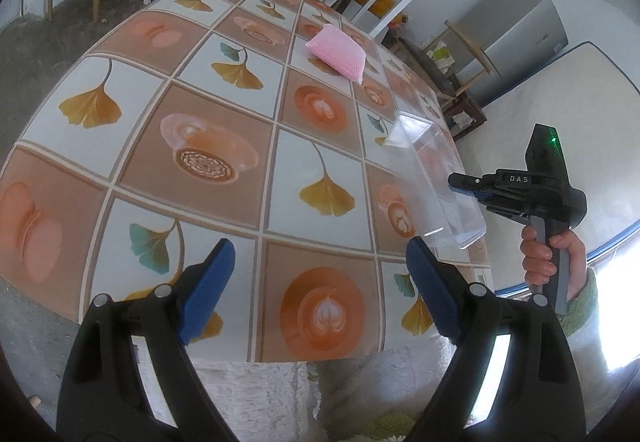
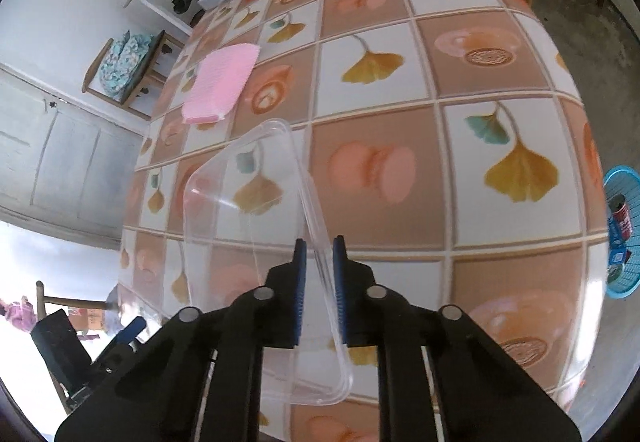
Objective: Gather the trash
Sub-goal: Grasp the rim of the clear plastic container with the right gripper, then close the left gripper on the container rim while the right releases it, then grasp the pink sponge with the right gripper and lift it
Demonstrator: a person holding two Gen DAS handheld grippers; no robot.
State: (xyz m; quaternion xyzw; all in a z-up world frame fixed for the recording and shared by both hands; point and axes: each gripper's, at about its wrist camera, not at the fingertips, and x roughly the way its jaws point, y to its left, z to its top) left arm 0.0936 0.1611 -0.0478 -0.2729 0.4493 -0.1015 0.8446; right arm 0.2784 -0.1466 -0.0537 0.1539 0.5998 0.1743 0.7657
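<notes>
A clear plastic container (image 2: 248,210) rests on the patterned tablecloth near the table's edge. My right gripper (image 2: 319,246) is shut on its thin side wall, one blue pad inside and one outside. In the left wrist view the same container (image 1: 436,178) sits at the table's right edge, with the right gripper (image 1: 456,182) reaching it from the right, held by a hand (image 1: 552,254). My left gripper (image 1: 320,246) hangs open over the near edge of the table with nothing between its fingers. A pink sponge (image 1: 336,52) lies farther back on the table.
The pink sponge (image 2: 220,82) lies just beyond the container. A blue basket (image 2: 622,234) with cans and wrappers stands on the floor past the table's right edge. Chairs, a white shelf frame and a mattress (image 1: 560,114) surround the table (image 1: 200,90).
</notes>
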